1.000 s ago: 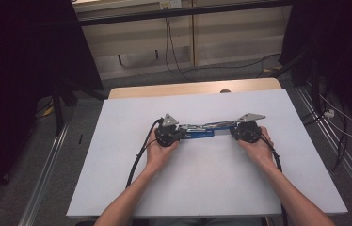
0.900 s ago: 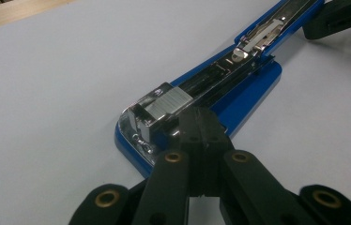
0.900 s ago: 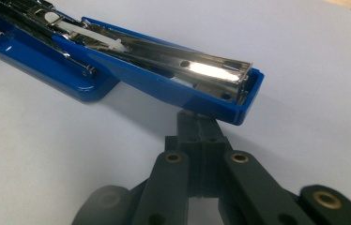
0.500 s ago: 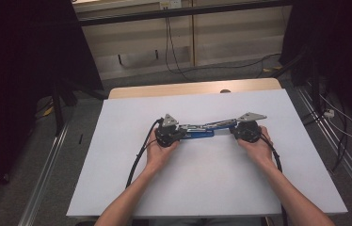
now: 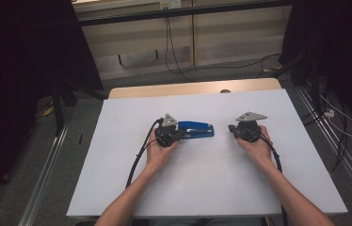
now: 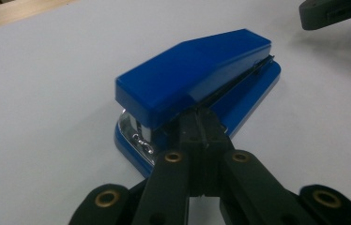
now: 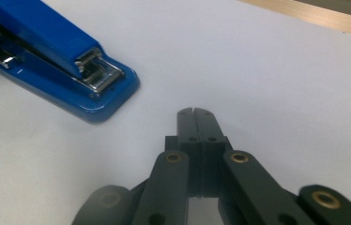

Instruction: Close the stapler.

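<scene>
A blue stapler [image 5: 197,129] lies flat near the middle of the white tabletop [image 5: 202,188]. My left gripper [image 5: 180,133] is shut, and its tips rest at the stapler's left end. In the left gripper view the closed jaws [image 6: 202,119] meet the side of the stapler [image 6: 192,75] at the seam between lid and base, with nothing between them. My right gripper [image 5: 230,128] is shut too and sits a short gap to the right of the stapler. In the right gripper view its tips [image 7: 194,111] hover over bare table, and the stapler's metal mouth [image 7: 94,72] is at the upper left.
A wooden table edge [image 5: 188,89] runs behind the white surface. Cables [image 5: 136,162] trail from both grippers toward the front. Floor rails [image 5: 47,169] flank the table, and loose wires [image 5: 343,127] lie on the floor at the right.
</scene>
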Available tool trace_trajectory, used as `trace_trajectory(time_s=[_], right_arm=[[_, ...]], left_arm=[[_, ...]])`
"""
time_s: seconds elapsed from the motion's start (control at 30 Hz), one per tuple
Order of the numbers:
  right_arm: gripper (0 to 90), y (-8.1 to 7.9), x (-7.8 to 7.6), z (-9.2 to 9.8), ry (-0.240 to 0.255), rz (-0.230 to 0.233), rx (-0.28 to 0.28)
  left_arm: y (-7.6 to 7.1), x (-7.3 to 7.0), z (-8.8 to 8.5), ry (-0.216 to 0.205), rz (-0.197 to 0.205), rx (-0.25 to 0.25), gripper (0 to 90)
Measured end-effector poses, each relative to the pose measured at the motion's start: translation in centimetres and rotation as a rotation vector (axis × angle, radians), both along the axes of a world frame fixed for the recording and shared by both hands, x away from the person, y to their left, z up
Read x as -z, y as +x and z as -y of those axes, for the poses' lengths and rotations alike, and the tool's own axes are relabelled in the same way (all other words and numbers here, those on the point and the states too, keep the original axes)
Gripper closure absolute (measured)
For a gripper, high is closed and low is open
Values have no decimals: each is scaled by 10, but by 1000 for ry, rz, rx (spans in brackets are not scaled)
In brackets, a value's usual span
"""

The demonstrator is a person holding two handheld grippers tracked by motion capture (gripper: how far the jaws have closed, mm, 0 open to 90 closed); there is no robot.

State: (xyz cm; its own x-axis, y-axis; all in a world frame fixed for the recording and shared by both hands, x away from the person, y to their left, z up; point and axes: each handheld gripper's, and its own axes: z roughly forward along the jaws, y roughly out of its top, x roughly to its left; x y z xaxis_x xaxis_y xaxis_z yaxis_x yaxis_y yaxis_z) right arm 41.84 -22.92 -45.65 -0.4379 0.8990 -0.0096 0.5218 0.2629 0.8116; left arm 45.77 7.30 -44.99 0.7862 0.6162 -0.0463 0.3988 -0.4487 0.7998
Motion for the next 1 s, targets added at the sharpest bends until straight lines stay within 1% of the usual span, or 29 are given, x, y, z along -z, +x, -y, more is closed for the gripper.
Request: trace_trajectory(time_s=[0.1,0.17,0.27,0.3,0.33,0.37,0.4,0.43,0.5,0.53,0.6,0.67,0.73,0.77,0.8,0.87,0.93,1.0], right_arm=[[900,-1,-1,-1,10,12,-9],[900,-2,-2,-1,22,24,-20],[900,-3,-3,-1,35,33,-20],[900,-3,-4,0,38,38,-22],[900,-4,-4,0,43,39,-21],[891,-4,-4,1,52,41,-17],[876,-4,-4,1,64,41,-10],[873,-4,-5,2,76,40,-5],[868,-3,-4,1,80,49,-3],[862,-3,-4,1,82,48,-3],[849,-4,-3,0,86,45,-6],[827,-4,-3,-1,85,47,-13],[802,-4,-3,0,98,40,-9],[790,-4,-3,1,102,38,-10],[774,-4,-3,2,108,36,-8],[738,-4,-4,5,123,34,-3],[698,-5,-5,7,136,30,-3],[669,-5,-6,8,131,24,-9]], left_arm=[[0,0,0,-3,1,-3,900],[-1,0,0,-5,-7,-6,900],[-1,0,0,5,4,-11,900],[-1,0,0,-4,-6,-12,900],[-1,0,0,5,1,-10,900],[-2,0,1,1,6,-10,900],[-2,-1,0,15,17,-7,900],[-2,0,0,5,8,-12,900],[-1,-1,-1,9,11,-12,898],[-1,-1,-2,5,1,-14,896],[-1,-1,-3,8,5,-18,884],[-2,0,-3,-3,9,-15,878],[-1,1,-2,-7,16,-7,876],[-1,1,-3,-14,7,-11,871],[-1,1,-3,-11,8,-11,868],[-2,1,-4,-21,-4,-19,851],[-2,0,-5,-18,-4,-14,834],[-3,0,-4,-21,-20,-15,814]])
